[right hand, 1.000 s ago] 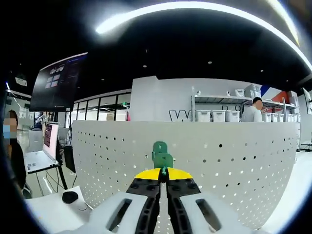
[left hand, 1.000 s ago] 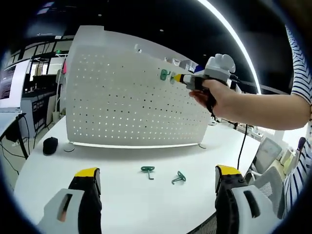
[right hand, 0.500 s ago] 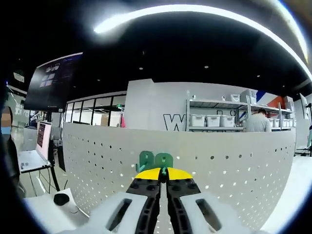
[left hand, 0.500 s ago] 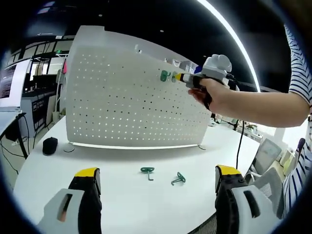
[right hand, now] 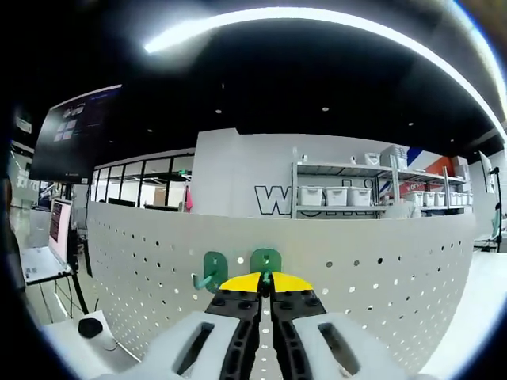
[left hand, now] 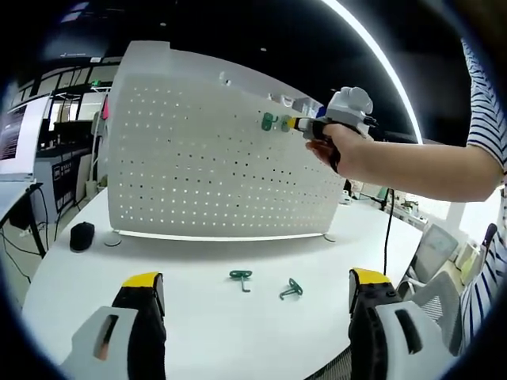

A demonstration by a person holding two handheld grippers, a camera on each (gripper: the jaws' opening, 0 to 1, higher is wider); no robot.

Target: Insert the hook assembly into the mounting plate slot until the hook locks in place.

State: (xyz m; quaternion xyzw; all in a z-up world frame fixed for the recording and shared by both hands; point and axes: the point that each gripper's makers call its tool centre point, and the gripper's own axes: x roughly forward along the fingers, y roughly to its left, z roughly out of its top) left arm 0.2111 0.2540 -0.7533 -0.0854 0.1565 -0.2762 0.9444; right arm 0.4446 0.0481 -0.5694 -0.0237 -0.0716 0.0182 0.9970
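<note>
The white perforated mounting plate [left hand: 198, 166] stands upright on the table. One green hook [left hand: 268, 122] hangs near its top edge. Beside that hook, my right gripper [left hand: 295, 124], held by a person's hand, presses a second green hook [left hand: 283, 124] against the plate. In the right gripper view the jaws [right hand: 265, 279] are shut on this hook [right hand: 265, 260], whose round base lies against the plate [right hand: 380, 277], with the mounted hook [right hand: 212, 267] just to its left. Two loose green hooks [left hand: 241, 277] [left hand: 291, 290] lie on the table. My left gripper [left hand: 256, 279] hovers open and low, holding nothing.
A black mouse [left hand: 81, 236] and a small round foot [left hand: 112, 240] sit by the plate's left end. The person's arm [left hand: 412, 170] spans the right side, with a cable [left hand: 390, 237] and an office chair [left hand: 432, 253] below it. Shelves with bins [right hand: 348, 194] stand behind the plate.
The right gripper has shifted the held hook sideways along the plate's top rows, so it now sits right beside the mounted hook. The left gripper and loose hooks have not moved.
</note>
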